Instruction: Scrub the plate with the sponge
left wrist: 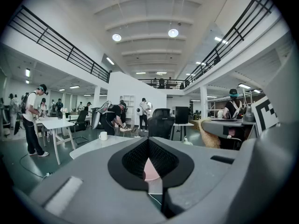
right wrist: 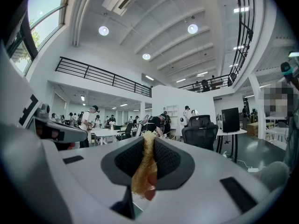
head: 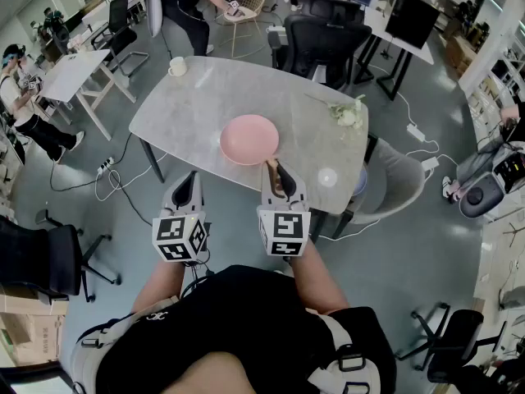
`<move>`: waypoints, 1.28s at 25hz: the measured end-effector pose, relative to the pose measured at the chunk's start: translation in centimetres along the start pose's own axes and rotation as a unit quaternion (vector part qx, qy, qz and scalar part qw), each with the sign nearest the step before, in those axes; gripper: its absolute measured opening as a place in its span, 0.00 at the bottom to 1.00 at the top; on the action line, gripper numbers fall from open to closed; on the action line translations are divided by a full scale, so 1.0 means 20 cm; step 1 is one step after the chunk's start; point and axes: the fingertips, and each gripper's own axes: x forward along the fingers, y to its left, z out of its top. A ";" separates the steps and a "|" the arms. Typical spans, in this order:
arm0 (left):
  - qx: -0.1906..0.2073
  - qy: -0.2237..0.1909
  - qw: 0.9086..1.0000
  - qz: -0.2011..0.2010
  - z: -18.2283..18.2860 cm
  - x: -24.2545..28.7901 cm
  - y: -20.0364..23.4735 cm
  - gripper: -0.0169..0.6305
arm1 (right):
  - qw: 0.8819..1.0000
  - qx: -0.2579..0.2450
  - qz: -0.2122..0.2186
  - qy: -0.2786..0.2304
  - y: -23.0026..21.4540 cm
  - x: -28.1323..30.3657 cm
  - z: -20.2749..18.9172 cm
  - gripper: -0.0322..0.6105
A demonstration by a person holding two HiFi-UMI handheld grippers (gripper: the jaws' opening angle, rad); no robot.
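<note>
A pink plate (head: 248, 138) rests on the grey marble table (head: 197, 105), near its front edge. My right gripper (head: 276, 169) hovers just at the plate's near right rim, shut on a yellow-brown fibrous sponge (right wrist: 144, 164), which also shows between the jaws from above as the sponge (head: 279, 182). My left gripper (head: 191, 179) hangs in front of the table edge, left of the plate, with its jaws shut and nothing in them. Through the left gripper (left wrist: 148, 143) only a pink sliver of the plate (left wrist: 148, 170) shows.
A white mug (head: 177, 66) stands at the table's far left. White flowers (head: 349, 113) lie at the right, and a small white round object (head: 327, 176) sits near the right front corner. Black office chairs (head: 326, 43) stand behind the table, and cables lie on the floor.
</note>
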 end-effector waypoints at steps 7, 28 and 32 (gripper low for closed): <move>0.009 0.005 1.000 -0.004 0.00 -0.03 0.02 0.03 | 1.000 0.013 0.016 -0.009 0.09 -0.01 0.04 0.15; -0.002 0.017 1.000 -0.022 -0.14 -0.21 0.32 0.03 | 1.000 -0.017 -0.005 -0.004 0.46 0.00 -0.02 0.15; -0.010 0.021 1.000 -0.018 -0.14 -0.18 0.38 0.03 | 1.000 -0.022 -0.004 -0.002 0.47 0.06 -0.01 0.15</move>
